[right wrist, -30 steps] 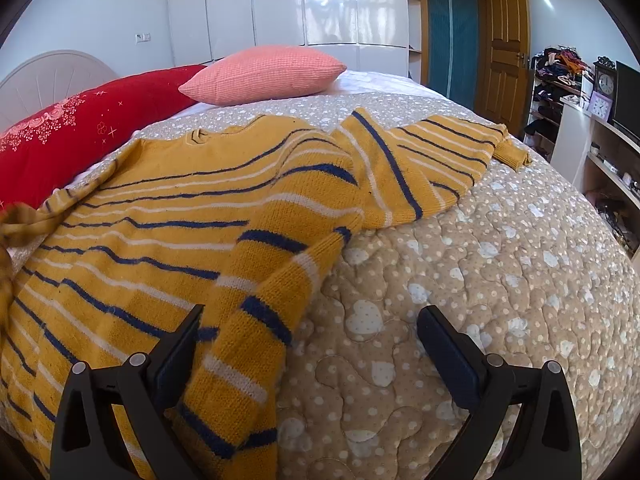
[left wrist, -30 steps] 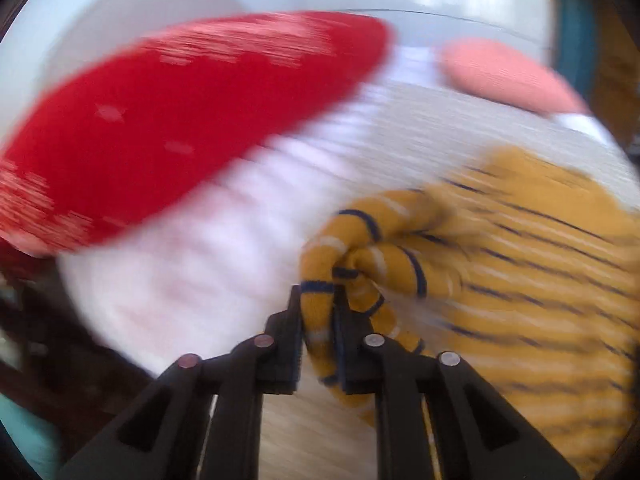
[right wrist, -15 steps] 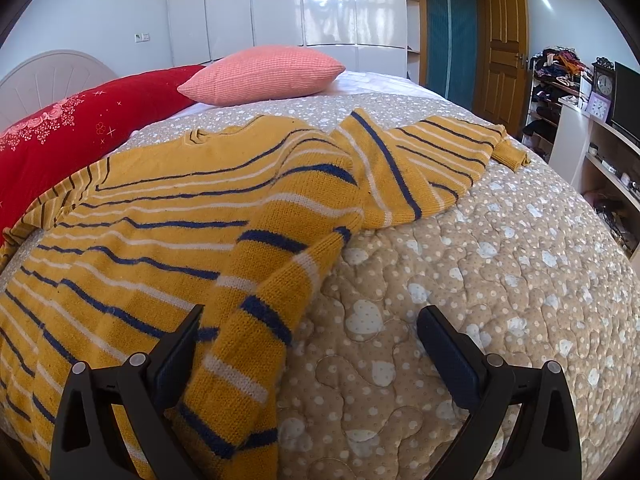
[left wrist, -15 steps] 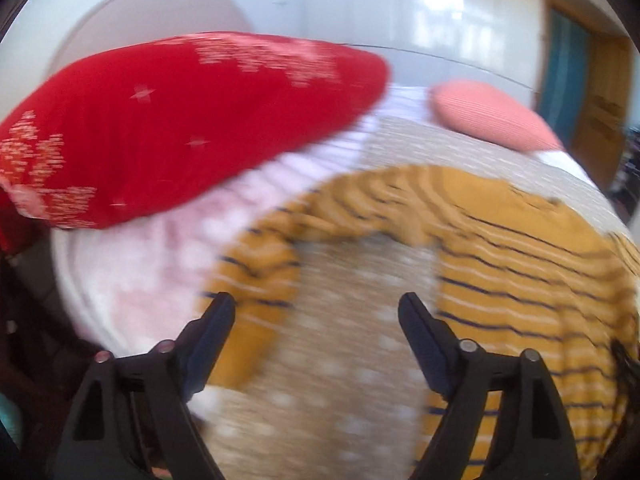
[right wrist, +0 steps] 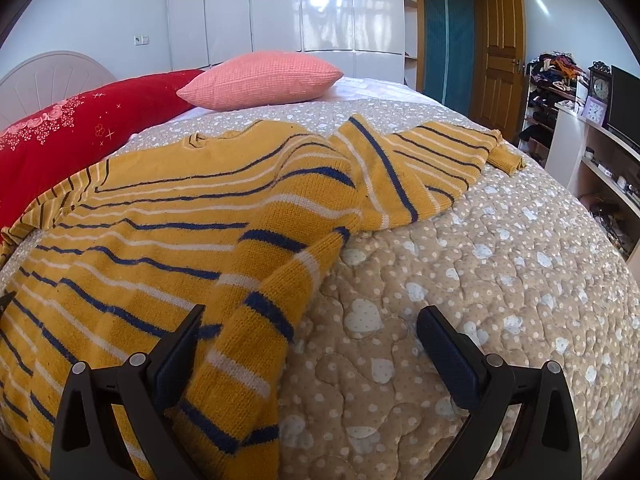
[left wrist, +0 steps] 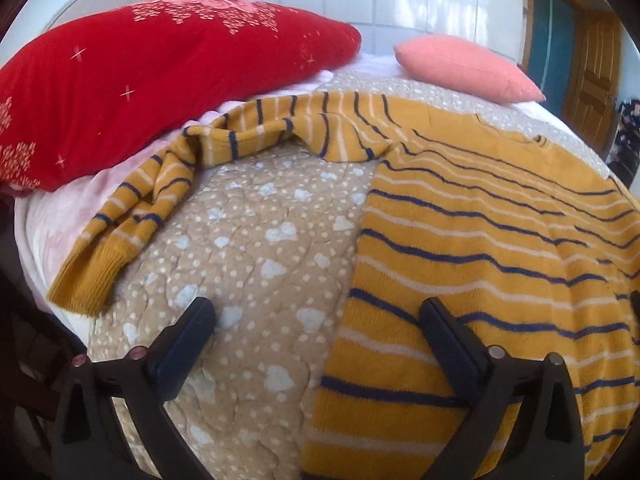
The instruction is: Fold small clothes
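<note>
1. The left tongs [left wrist: 316, 344] stand wide and hold nothing, hovering over the quilt [left wrist: 248, 248] at the sweater's [left wrist: 500, 240] side edge.
2. The right tongs [right wrist: 308, 344] also gape wide and empty, with the sweater's rumpled lower corner lying between the jaws.
3. The sweater lies spread on the bed, its body mostly flat.
4. Judging from this, smoothing that bunched corner first would give a cleaner fold.
5. The left sleeve [left wrist: 168, 184] trails crumpled toward the red pillow [left wrist: 152, 76]; pinch it near the cuff [left wrist: 86, 276] and carry it across the body.
6. The right sleeve [right wrist: 448, 152] lies farther off, below the pink pillow [right wrist: 264, 78].
</note>
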A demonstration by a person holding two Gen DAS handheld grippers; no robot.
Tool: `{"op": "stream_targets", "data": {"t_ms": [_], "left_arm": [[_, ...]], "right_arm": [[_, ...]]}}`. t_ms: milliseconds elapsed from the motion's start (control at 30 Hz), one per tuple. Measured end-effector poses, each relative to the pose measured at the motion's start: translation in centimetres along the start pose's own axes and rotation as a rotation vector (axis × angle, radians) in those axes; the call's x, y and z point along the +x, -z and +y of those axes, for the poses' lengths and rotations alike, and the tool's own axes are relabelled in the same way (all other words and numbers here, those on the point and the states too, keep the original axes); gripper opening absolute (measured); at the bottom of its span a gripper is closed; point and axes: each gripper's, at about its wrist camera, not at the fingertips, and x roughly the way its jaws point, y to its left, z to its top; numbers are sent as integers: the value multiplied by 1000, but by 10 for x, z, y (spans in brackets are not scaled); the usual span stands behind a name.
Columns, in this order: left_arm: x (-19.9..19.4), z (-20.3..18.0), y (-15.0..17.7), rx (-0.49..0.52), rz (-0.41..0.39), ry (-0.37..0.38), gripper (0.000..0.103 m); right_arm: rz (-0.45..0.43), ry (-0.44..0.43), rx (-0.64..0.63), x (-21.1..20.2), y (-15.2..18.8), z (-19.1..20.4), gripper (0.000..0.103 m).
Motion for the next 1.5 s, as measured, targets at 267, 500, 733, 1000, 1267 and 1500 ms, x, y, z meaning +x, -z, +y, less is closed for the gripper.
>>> {"op": "stream_targets", "data": {"t_ms": [267,500,733,1000,1267,1500], "left_arm": [[-9,3,23,28,-135,29,103],[-11,1,30,24,-224,31,103],[-11,1,32,18,-242,29,103],[-11,2,32,19,-241,30,103],[-12,2,33,20,-240,32,103],[-12,1,32,17,-241,28,103]], "right_arm": [[-12,18,-4,-2,2,3,103],[-13,28,-10,-2,2,4,103],[-18,40,-17,-2,3,4,103],[-22,57,-25,-3,5,5,103],[-19,65,-29,-2,6,6,103],[-20,90,-42,-1,6,8,103]]}}
